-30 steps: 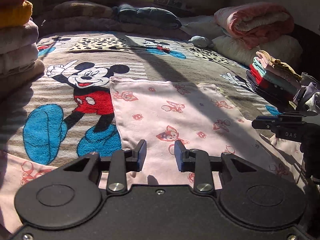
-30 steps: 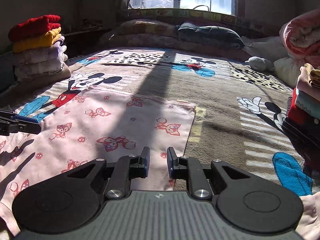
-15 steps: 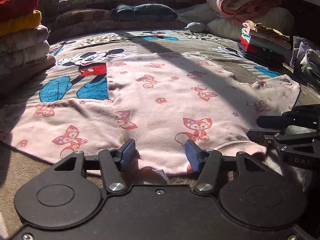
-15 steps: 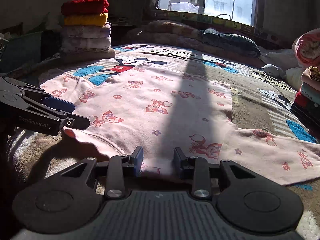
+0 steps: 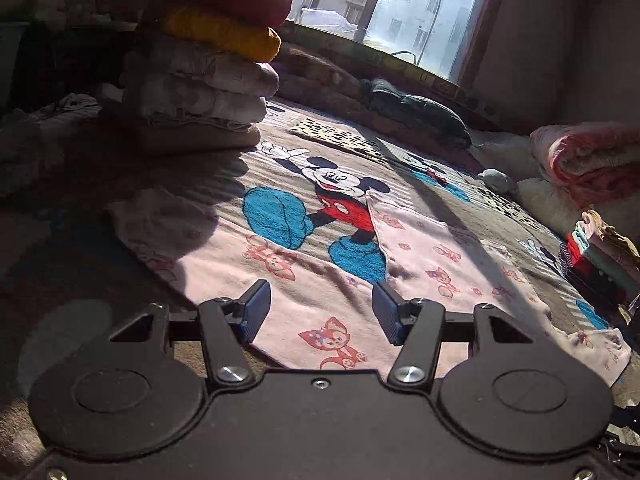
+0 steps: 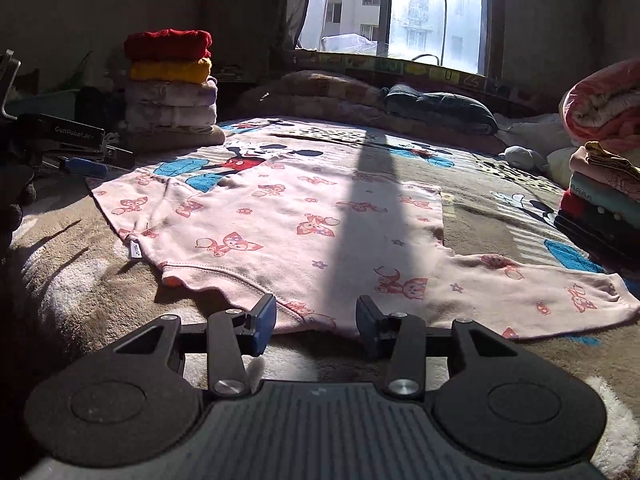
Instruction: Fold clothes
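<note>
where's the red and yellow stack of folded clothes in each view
Left wrist: the stack fills the upper left, close by, above the pink shirt's sleeve.
Right wrist: the stack stands small at the left, beyond the shirt's far left corner.
Shared landmark: the window behind the bed; the stack sits left of it in both views.

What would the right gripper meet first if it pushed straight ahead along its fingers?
Probably the near hem of the pink top, lying flat on the blanket just beyond the open right gripper. Depth is unclear; if angled down, it might touch blanket first.
</note>
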A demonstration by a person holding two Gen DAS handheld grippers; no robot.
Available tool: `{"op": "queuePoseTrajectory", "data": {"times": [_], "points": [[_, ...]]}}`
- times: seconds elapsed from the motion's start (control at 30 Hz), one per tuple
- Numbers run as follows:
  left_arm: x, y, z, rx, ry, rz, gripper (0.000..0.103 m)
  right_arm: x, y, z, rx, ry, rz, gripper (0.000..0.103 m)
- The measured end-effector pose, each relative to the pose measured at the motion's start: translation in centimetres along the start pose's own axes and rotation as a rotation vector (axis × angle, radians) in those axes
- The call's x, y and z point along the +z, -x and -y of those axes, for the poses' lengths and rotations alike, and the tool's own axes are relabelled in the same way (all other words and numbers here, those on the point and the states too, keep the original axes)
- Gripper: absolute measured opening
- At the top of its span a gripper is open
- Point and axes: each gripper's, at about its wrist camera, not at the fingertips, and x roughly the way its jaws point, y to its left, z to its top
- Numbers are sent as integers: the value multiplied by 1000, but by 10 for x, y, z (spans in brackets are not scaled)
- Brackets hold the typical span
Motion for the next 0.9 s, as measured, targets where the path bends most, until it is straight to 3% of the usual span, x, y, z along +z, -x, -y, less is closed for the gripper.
{"op": "queuePoseTrajectory", "data": {"times": [0.1,0.23,0.37,0.43,0.47,0.5,0.7,0.9], "points": [[22,-9,-54,93,189,20,54,8,-2,-16,45,33,10,38],[43,-30,-91,126,317,29,50,27,-19,-58,153,123,20,35],[46,-43,-101,142,360,18,39,48,-41,-110,269,248,22,33],[47,-47,-105,150,370,13,23,56,-56,-133,298,314,3,33],[47,-49,-107,146,378,6,7,60,-62,-141,305,333,-1,33],[47,-51,-110,142,386,0,0,63,-68,-145,308,339,-2,33],[57,-16,-105,149,324,65,0,67,-98,-144,352,279,-94,39],[50,-30,-121,193,319,-9,0,62,-94,-140,416,229,-130,40]]}}
